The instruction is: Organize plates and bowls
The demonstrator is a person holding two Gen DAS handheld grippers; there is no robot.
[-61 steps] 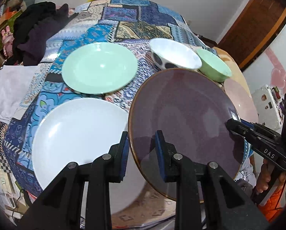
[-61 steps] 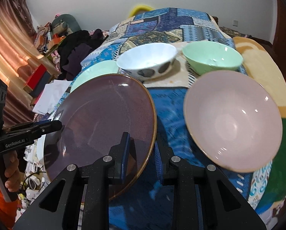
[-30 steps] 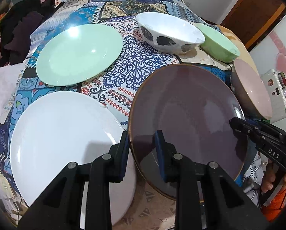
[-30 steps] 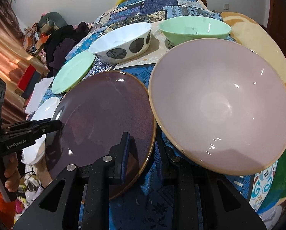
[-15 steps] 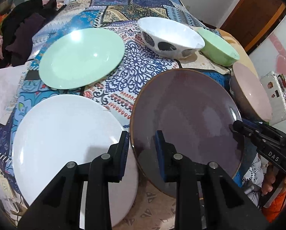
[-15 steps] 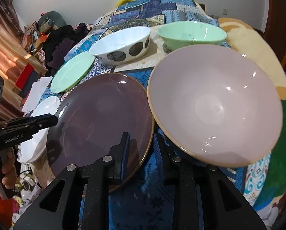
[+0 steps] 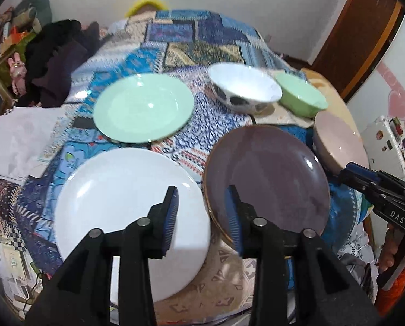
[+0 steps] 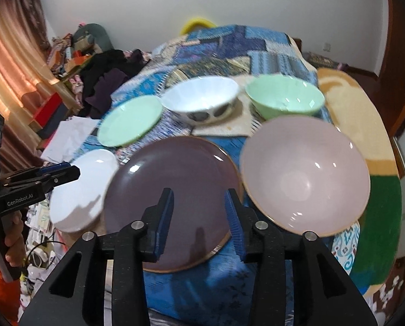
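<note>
Surface: we see a bed (image 8: 281,54) under a blue patchwork cover carrying all the dishes.
White plate (image 7: 126,212): at the near left edge of the bed, lying flat, part of it overhanging the edge.
Green plate (image 7: 144,107): behind the white plate, toward the left edge, apart from it.
Left gripper (image 7: 201,217): we note the jaws standing wide apart, holding nothing; one finger hangs over the white plate, the other over the near left rim of the purple plate.
Purple plate (image 8: 172,201): near edge of the bed, middle, lying flat; its left rim just beside the white plate, its right rim just beside the pink bowl. Gold trim on the rim.
White bowl (image 8: 201,99): behind the purple plate, upright, dark spots on its wall; sits on a beige patch of the cover.
Right gripper (image 8: 199,217): we note the jaws spread wide, empty, hanging over the near right part of the purple plate.
Green bowl (image 8: 284,99): upright, just right of the white bowl; we cannot tell whether they touch.
Pink bowl (image 8: 305,174): near right part of the bed, upright, in front of the green bowl.
Clothes (image 8: 110,81): dark heap off the far left edge.
Note: both views are motion-blurred toward the far end.
</note>
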